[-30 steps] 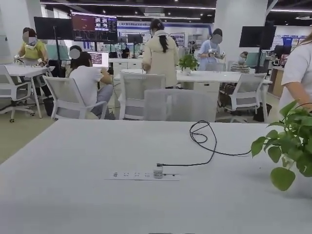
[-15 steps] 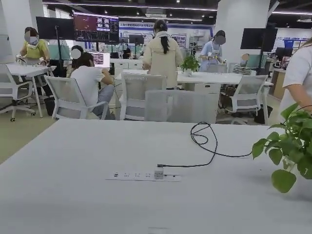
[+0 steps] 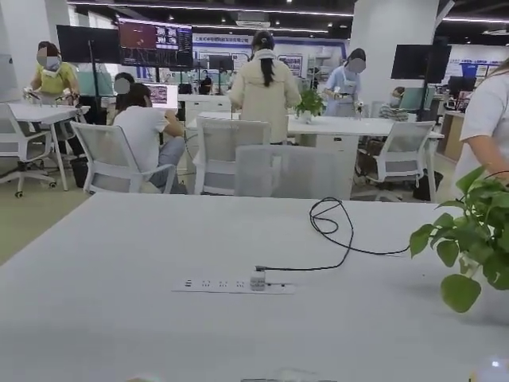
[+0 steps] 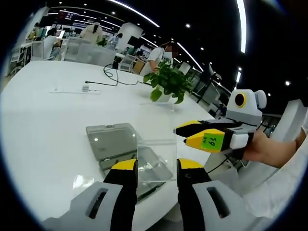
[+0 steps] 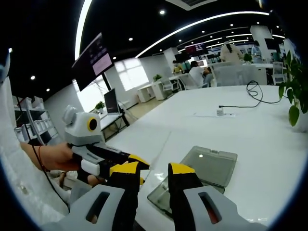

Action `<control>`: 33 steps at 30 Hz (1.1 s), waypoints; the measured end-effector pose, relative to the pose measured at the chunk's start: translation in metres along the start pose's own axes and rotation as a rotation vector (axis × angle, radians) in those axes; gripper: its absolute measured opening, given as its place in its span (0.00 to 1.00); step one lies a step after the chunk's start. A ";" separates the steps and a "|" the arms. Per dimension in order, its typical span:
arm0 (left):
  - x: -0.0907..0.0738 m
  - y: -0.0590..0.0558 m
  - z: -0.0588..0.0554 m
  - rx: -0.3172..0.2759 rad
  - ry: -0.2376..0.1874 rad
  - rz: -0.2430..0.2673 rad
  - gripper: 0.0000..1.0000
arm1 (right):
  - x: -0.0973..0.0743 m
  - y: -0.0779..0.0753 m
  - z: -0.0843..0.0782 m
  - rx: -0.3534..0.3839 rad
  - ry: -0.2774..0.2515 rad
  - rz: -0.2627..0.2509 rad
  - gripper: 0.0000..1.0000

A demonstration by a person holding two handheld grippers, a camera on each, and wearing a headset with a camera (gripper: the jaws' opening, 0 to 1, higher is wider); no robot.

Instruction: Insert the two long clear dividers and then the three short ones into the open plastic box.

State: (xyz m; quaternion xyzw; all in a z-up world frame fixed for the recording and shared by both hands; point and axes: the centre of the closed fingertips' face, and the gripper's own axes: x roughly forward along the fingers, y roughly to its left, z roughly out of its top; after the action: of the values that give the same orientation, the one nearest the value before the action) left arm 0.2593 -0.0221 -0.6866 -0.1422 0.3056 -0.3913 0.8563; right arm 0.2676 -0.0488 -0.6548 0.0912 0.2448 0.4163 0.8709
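Left gripper (image 4: pixel 157 166) jaws flank clear divider (image 4: pixel 156 151), hold unclear; right gripper (image 5: pixel 154 168) parted, empty. Divider may slip, missing box (image 4: pixel 108 142) ahead.

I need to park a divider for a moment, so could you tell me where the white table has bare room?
The white table is bare across its left half, left of the recessed power strip, and between that strip and the open clear plastic box. It is crowded at the right, by the black cable and green potted plant.
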 end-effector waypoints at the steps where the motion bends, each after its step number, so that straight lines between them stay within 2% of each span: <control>1: 0.000 -0.001 0.000 0.000 -0.001 -0.002 0.30 | 0.000 -0.001 0.000 0.003 0.000 -0.004 0.23; 8: 0.004 -0.009 0.000 0.030 0.002 -0.011 0.30 | 0.001 -0.004 -0.006 0.032 0.014 -0.029 0.18; 20: 0.006 -0.011 0.000 0.045 0.007 -0.018 0.30 | 0.005 -0.002 -0.011 0.093 0.019 -0.037 0.09; 24: 0.007 -0.012 0.001 0.046 -0.006 -0.023 0.30 | 0.005 -0.002 -0.010 0.137 0.008 -0.054 0.07; 26: 0.007 -0.011 0.001 0.046 -0.004 -0.022 0.27 | 0.005 -0.002 -0.010 0.126 0.012 -0.058 0.07; 29: 0.007 -0.012 0.002 0.034 -0.014 -0.032 0.29 | 0.006 -0.002 -0.010 0.127 0.017 -0.062 0.07; 33: 0.007 -0.014 0.000 0.055 -0.006 -0.039 0.31 | 0.006 -0.003 -0.011 0.143 0.025 -0.063 0.07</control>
State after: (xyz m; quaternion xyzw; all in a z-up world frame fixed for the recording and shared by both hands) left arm 0.2548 -0.0368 -0.6831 -0.1254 0.2895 -0.4157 0.8530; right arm 0.2673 -0.0468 -0.6676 0.1404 0.2876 0.3711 0.8717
